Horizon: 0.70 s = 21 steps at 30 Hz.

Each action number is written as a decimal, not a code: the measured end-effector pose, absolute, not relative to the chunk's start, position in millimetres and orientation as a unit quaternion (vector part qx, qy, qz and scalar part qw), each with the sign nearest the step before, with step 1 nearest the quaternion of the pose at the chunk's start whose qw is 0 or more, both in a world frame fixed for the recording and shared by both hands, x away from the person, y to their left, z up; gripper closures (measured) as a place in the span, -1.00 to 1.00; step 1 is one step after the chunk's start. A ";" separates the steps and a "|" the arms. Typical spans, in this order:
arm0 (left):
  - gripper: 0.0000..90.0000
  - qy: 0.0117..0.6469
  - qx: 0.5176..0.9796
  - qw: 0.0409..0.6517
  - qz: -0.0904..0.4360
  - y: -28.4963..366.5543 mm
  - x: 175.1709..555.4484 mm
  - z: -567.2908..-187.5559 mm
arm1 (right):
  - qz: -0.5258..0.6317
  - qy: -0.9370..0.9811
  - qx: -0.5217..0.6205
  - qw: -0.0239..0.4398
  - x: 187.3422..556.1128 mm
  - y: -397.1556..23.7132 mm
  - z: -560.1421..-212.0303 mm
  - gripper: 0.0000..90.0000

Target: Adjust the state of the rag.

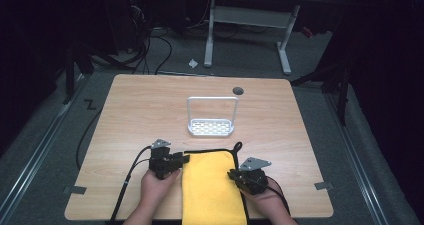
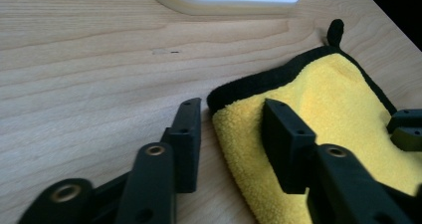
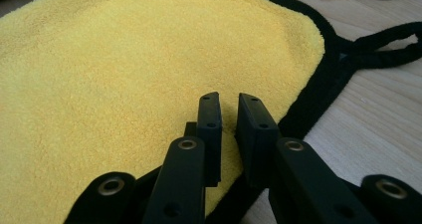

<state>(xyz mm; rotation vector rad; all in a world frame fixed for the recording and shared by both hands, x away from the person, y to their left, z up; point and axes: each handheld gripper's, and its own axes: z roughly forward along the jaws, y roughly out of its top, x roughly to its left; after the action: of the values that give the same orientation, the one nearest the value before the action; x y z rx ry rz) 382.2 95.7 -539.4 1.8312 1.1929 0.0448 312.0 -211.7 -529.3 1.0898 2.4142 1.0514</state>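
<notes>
Lengthwise, yellow cloth (image 1: 210, 187) runs toward the person; left hand-held gripper (image 2: 231, 112) spread, right hand-held gripper (image 3: 229, 104) nearly closed.

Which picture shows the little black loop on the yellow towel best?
The right gripper view: the loop lies big and open on the table beside the towel corner. The high view shows it tiny. The left gripper view shows it end-on, a small black stub.
</notes>
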 end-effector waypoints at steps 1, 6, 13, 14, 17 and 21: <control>0.43 0.482 0.746 0.460 0.015 93.7 382.3 -540.0 | 0.365 0.838 0.379 0.142 312.2 -211.9 -529.1 0.76; 0.74 0.460 0.764 0.450 0.046 86.3 376.4 -541.0 | 0.375 0.820 0.401 0.160 317.2 -214.7 -521.6 0.48; 0.76 0.454 0.767 0.450 0.054 84.8 374.5 -541.1 | 0.357 0.786 0.470 0.185 356.8 -213.2 -517.9 0.06; 0.75 0.455 0.767 0.450 0.054 84.9 374.1 -541.1 | 0.356 0.779 0.481 0.186 364.0 -213.7 -518.5 -0.02; 0.73 0.454 0.767 0.450 0.054 85.0 373.7 -541.1 | 0.329 0.788 0.495 0.163 376.7 -210.5 -526.3 -0.14; 0.73 0.455 0.766 0.452 0.050 85.8 374.0 -541.3 | 0.332 0.797 0.473 0.175 370.5 -204.3 -527.2 0.31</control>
<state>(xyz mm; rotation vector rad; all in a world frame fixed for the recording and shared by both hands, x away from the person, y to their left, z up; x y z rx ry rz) 374.0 85.8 -541.3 1.8914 1.1254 0.1226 370.5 -204.3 -527.2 1.3414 2.2577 0.9402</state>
